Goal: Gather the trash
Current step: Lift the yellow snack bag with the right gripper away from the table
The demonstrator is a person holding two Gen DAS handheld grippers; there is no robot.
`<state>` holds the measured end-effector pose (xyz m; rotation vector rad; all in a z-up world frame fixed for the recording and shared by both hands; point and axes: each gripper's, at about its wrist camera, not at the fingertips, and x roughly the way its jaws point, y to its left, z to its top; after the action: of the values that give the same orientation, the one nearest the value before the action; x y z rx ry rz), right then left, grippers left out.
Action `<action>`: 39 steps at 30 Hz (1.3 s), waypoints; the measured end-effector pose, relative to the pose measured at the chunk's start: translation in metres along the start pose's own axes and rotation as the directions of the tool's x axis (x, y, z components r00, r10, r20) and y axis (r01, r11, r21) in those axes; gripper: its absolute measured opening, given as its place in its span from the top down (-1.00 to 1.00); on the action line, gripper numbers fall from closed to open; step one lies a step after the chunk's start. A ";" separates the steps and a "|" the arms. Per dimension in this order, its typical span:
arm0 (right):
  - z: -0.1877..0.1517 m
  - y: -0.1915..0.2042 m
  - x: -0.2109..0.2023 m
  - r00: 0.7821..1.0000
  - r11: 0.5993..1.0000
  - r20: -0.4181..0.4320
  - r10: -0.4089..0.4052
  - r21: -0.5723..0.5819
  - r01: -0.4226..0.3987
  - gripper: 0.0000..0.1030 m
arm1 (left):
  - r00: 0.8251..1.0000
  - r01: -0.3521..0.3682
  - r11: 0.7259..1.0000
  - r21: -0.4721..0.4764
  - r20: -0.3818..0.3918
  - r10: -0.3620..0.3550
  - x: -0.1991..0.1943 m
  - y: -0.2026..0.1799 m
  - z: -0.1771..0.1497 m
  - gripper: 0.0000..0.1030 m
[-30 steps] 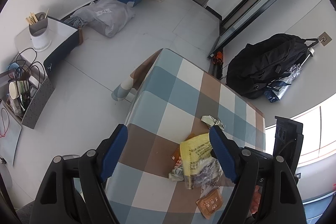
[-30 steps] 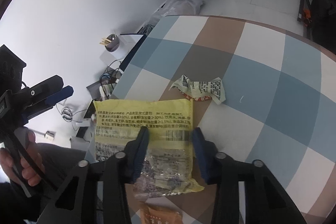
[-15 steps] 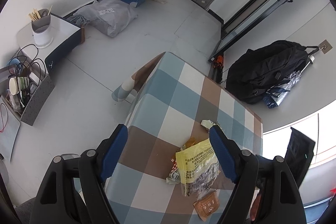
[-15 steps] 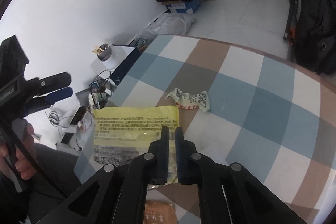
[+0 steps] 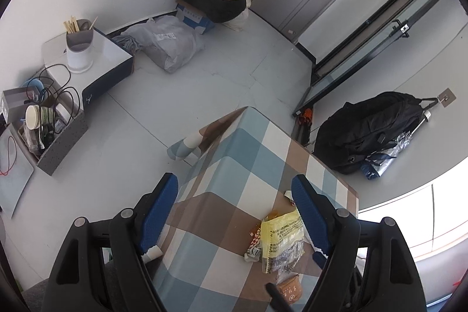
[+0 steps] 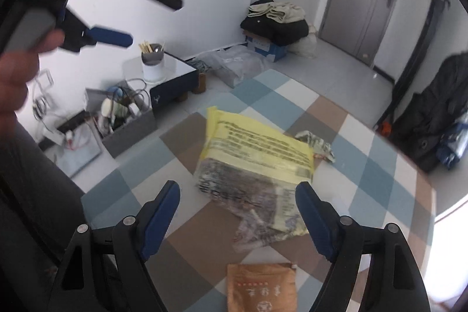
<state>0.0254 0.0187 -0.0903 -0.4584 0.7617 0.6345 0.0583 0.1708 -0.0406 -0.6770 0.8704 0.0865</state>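
hovering with its fingers spread wide and nothing between them, the right gripper (image 6: 237, 214) sits just above the yellow wrapper (image 6: 257, 154), which lies loose on the checkered tablecloth (image 6: 374, 168) with a brown packet (image 6: 261, 290) just in front and a crumpled wrapper (image 6: 317, 142) behind it. the left gripper (image 5: 234, 212) is apart too, holding nothing, well above the table. i'd drop low, pinch the wrapper's near edge flat and close fully, since thin film probably slips.
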 end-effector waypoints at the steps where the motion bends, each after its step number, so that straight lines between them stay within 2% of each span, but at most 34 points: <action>1: 0.001 0.008 0.005 0.999 0.999 -0.004 -0.044 -0.027 0.044 -0.58 | 1.000 0.005 1.000 -0.010 -0.002 -0.005 0.000 0.002 0.001 -0.50; 3: 0.005 0.022 0.015 0.990 0.988 -0.014 -0.140 -0.069 0.139 -0.58 | 1.000 0.012 1.000 -0.025 -0.005 -0.012 0.001 0.006 0.002 -0.50; 4: 0.007 0.026 0.020 0.986 0.984 -0.018 -0.164 -0.074 0.162 -0.57 | 1.000 0.009 1.000 -0.029 -0.005 -0.010 0.001 0.008 0.002 -0.50; 8: 0.009 0.028 0.037 0.982 0.982 -0.049 -0.184 -0.044 0.181 -0.45 | 1.000 0.005 0.999 -0.049 -0.010 -0.006 0.001 0.015 0.003 -0.50; 10: 0.008 0.023 0.039 0.989 0.991 -0.063 -0.132 -0.006 0.132 -0.02 | 1.000 0.006 0.998 -0.065 -0.010 -0.007 0.001 0.019 0.004 -0.50; 12: 0.007 0.017 0.035 0.992 0.993 -0.057 -0.114 0.027 0.116 0.14 | 1.000 0.005 0.997 -0.077 -0.010 -0.006 0.001 0.021 0.004 -0.50; 15: 0.006 0.008 0.026 0.995 0.993 -0.041 -0.093 0.074 0.096 0.58 | 1.000 0.008 0.997 -0.074 -0.013 -0.009 0.001 0.020 0.002 -0.50; 19: 0.008 -0.005 0.006 0.997 0.989 -0.001 -0.078 0.130 0.077 0.83 | 1.000 0.004 0.998 -0.057 -0.019 -0.005 0.004 0.015 0.001 -0.50; 22: 0.011 -0.016 -0.012 0.997 0.985 0.034 -0.075 0.160 0.068 0.91 | 1.000 0.003 0.999 -0.050 -0.025 -0.004 0.005 0.015 0.000 -0.50; 29: 0.015 -0.049 -0.048 0.994 0.970 0.094 -0.047 0.241 0.023 0.95 | 0.999 -0.016 1.000 -0.023 -0.038 0.015 0.009 0.010 -0.005 -0.50; 32: 0.012 -0.066 -0.060 0.994 0.958 0.107 -0.027 0.287 -0.005 0.95 | 0.998 -0.030 1.000 -0.006 -0.050 0.030 0.013 0.007 -0.007 -0.50; 35: 0.009 -0.082 -0.067 0.995 0.942 0.096 0.038 0.329 -0.068 0.96 | 0.996 -0.034 0.999 0.018 -0.080 0.036 0.019 0.002 -0.011 -0.50; 39: 0.003 -0.095 -0.076 0.994 0.941 0.102 0.027 0.334 -0.060 0.96 | 0.994 -0.055 0.995 0.088 -0.093 0.063 0.028 -0.015 -0.017 -0.50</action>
<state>0.0490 -0.0750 -0.0167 -0.0956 0.7718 0.5492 0.0699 0.1436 -0.0613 -0.5796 0.9813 0.0695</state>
